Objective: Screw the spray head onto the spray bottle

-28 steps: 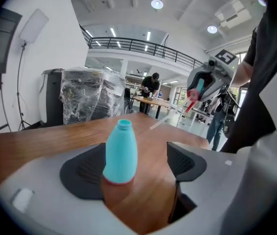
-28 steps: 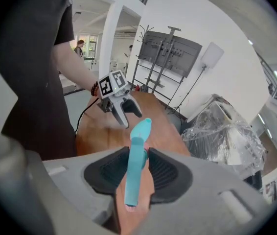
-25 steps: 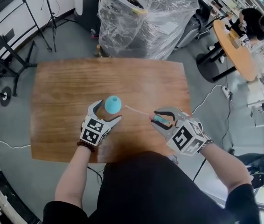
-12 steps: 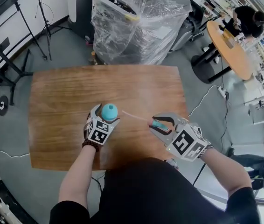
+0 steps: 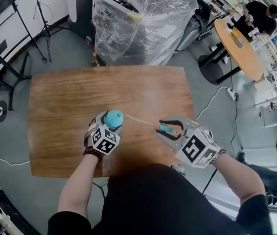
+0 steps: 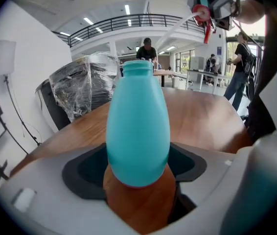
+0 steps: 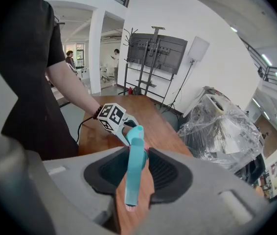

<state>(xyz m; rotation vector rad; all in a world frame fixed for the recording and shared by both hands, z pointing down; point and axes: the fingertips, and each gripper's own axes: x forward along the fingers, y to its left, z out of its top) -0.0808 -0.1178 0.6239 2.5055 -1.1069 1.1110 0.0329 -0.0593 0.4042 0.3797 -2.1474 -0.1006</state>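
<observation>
**Bottle clasped on the left, spray head pinched on the right**

Stands a teal bottle (image 5: 114,116) upright on the wooden bench (image 5: 70,97), near the front edge and left of the middle. Wraps the left gripper (image 5: 110,126) round the bottle's lower body from the near side. Has just been closing those jaws with the bottle between them, and now sets the dark pads against both flanks of the rounded belly. Leaves the open neck bare, pointing up and clear above the jaws.

Holds the spray head (image 7: 135,160) in the right gripper (image 5: 164,128), clenched on it. Pinches the narrow teal piece between the pads, lying lengthwise along the jaws and poking out past their tips. Hangs that gripper over the right front part of the bench, to the right of the bottle and apart from it, tips aimed down and toward it.

Trails a thin pale tube (image 5: 139,120) leftward from the spray head, ending close beside the bottle's top; contact not discernible. Backs the bench with a plastic-wrapped stack (image 5: 138,23) on the floor.
</observation>
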